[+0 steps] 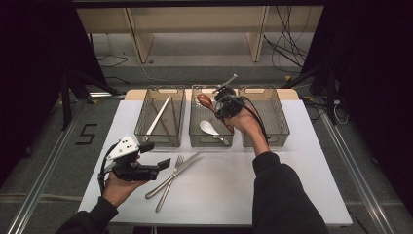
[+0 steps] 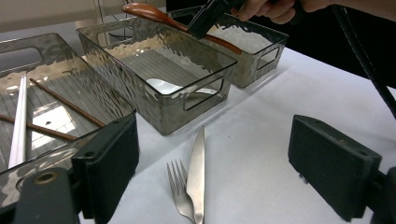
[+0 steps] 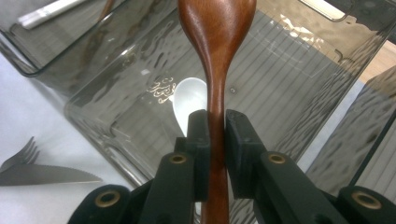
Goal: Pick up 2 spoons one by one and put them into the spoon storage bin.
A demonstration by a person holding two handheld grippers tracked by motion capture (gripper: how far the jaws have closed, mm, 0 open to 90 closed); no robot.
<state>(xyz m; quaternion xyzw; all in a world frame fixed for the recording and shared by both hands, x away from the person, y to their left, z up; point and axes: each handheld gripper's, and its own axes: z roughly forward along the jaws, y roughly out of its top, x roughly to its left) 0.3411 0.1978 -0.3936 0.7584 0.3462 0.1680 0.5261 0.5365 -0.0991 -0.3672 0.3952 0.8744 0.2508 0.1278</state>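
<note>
My right gripper (image 1: pixel 220 101) (image 3: pixel 216 122) is shut on the handle of a brown wooden spoon (image 1: pixel 205 100) (image 3: pixel 217 42) (image 2: pixel 149 12), held above the middle clear bin (image 1: pixel 211 142) (image 2: pixel 163 109) (image 3: pixel 93 107). A white spoon (image 1: pixel 210 128) (image 3: pixel 189 98) (image 2: pixel 161 86) lies on that bin's floor. My left gripper (image 1: pixel 158 161) (image 2: pixel 212 168) hovers open over the white table near its front left. A metal knife (image 1: pixel 181 168) (image 2: pixel 197 175) and a fork (image 1: pixel 171 180) (image 2: pixel 180 186) lie crossed on the table just beyond its jaws.
The left bin (image 1: pixel 160 141) (image 2: pixel 28 56) holds white chopsticks (image 1: pixel 158 117) (image 2: pixel 19 121) and brown chopsticks (image 2: pixel 65 102). A third bin (image 1: pixel 282 122) (image 2: pixel 261 51) stands at the right. Cables lie on the floor past the table's far edge.
</note>
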